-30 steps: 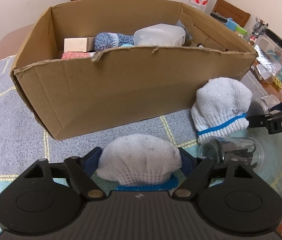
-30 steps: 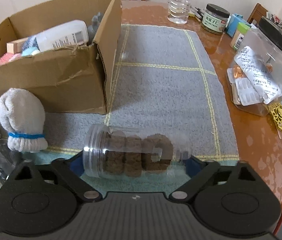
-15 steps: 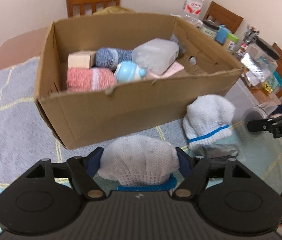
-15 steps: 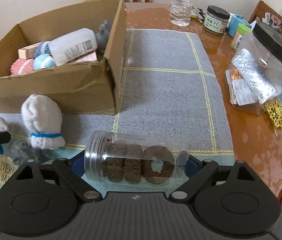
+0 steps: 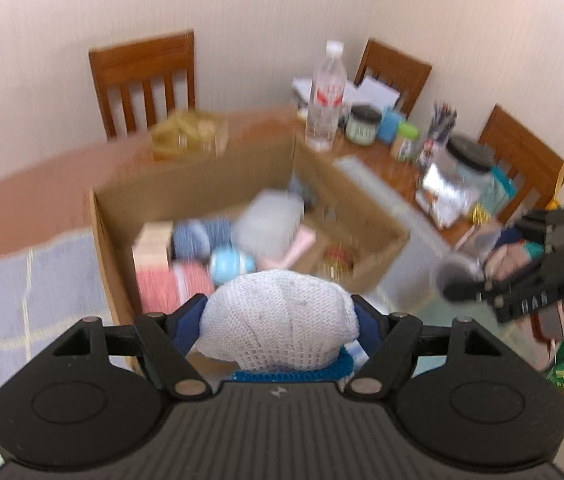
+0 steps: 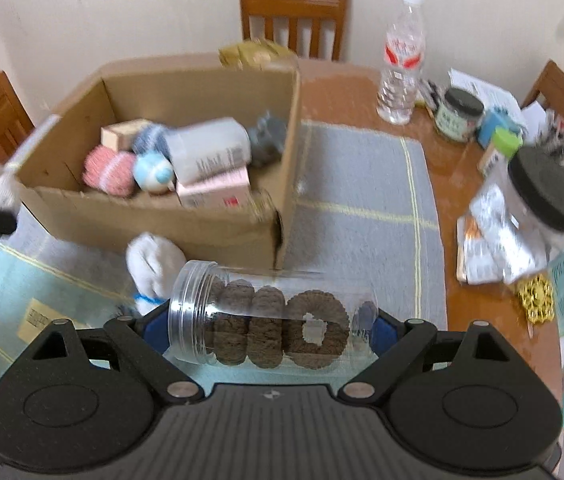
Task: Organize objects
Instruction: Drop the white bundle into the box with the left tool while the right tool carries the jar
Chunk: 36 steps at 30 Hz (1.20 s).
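My left gripper [image 5: 279, 320] is shut on a white knitted sock bundle with a blue band [image 5: 277, 318] and holds it up above the near edge of the open cardboard box [image 5: 117, 280]. My right gripper [image 6: 269, 324] is shut on a clear plastic jar of brown rings [image 6: 269, 320], held on its side in the air to the right of the box [image 6: 153, 224]. A second white sock bundle [image 6: 153, 264] lies on the mat in front of the box. The box holds pink and blue socks, a white bottle and a wooden block.
A large clear jar with a black lid [image 6: 538, 208], a water bottle [image 6: 402, 60], small jars and papers crowd the table's right side. Wooden chairs [image 6: 294, 12] stand behind the table. A grey checked mat [image 6: 362, 200] lies right of the box.
Both grippers have risen with their loads. The left one now looks down into the box from above its near edge; the right one has lifted the jar higher.
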Each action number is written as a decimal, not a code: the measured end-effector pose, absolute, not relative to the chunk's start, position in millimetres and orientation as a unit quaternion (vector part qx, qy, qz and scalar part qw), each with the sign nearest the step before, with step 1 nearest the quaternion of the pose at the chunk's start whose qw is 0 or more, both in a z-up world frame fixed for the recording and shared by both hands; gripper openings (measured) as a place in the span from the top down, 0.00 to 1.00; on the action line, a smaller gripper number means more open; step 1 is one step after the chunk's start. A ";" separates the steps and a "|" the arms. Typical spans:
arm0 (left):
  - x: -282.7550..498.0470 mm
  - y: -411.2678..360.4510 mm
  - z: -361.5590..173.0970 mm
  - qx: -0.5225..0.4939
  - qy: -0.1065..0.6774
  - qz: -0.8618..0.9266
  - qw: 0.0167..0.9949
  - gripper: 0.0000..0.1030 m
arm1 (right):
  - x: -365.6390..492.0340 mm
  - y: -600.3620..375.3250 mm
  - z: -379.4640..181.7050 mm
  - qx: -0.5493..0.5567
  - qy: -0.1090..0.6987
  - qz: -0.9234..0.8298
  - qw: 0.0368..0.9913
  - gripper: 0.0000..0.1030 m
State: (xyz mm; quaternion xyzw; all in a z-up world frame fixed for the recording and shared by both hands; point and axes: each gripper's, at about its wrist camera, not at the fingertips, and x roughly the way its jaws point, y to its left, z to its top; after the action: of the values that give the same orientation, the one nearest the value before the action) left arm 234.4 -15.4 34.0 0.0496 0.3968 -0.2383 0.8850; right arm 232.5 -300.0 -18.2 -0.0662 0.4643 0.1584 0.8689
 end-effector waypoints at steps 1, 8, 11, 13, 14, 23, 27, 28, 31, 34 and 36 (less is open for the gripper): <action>239.9 -16.4 38.7 0.053 0.391 -0.237 0.888 0.27 | 232.5 -299.1 -13.4 -0.066 0.459 0.162 0.871 0.08; 276.5 -21.6 47.0 0.087 0.360 -0.179 0.912 0.11 | 231.6 -290.4 13.7 -0.071 0.426 0.187 0.882 0.08; 286.0 -20.3 42.6 0.094 0.359 -0.145 0.917 0.07 | 232.1 -286.7 18.3 -0.077 0.420 0.194 0.883 0.08; 287.4 -16.3 39.4 0.085 0.363 -0.148 0.916 0.06 | 232.8 -284.5 19.7 -0.079 0.420 0.197 0.882 0.08; 287.1 -13.3 38.5 0.080 0.366 -0.145 0.916 0.06 | 233.0 -283.5 20.2 -0.080 0.420 0.198 0.882 0.08; 268.1 11.0 34.4 0.051 0.377 -0.126 0.916 0.04 | 241.1 -270.2 24.2 -0.089 0.422 0.210 0.878 0.08; 255.1 22.9 33.2 0.030 0.375 -0.111 0.920 0.02 | 245.8 -260.6 28.1 -0.097 0.417 0.217 0.877 0.08; 251.9 25.0 32.7 0.027 0.374 -0.107 0.921 0.02 | 247.1 -257.7 29.0 -0.099 0.416 0.219 0.877 0.08; 241.3 30.9 29.6 0.018 0.372 -0.096 0.923 0.02 | 250.9 -250.6 30.7 -0.103 0.415 0.222 0.877 0.08; 230.8 36.1 25.0 0.016 0.369 -0.083 0.926 0.02 | 254.4 -242.8 32.2 -0.108 0.413 0.224 0.876 0.08; 223.8 39.4 20.3 0.030 0.368 -0.074 0.926 0.01 | 257.4 -237.9 33.2 -0.110 0.413 0.225 0.876 0.08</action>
State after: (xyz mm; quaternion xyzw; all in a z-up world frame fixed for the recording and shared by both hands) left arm 223.8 39.4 20.3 0.0299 0.3683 -0.0741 0.9262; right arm 257.4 -237.9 33.2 -0.1095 0.4132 0.2252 0.8755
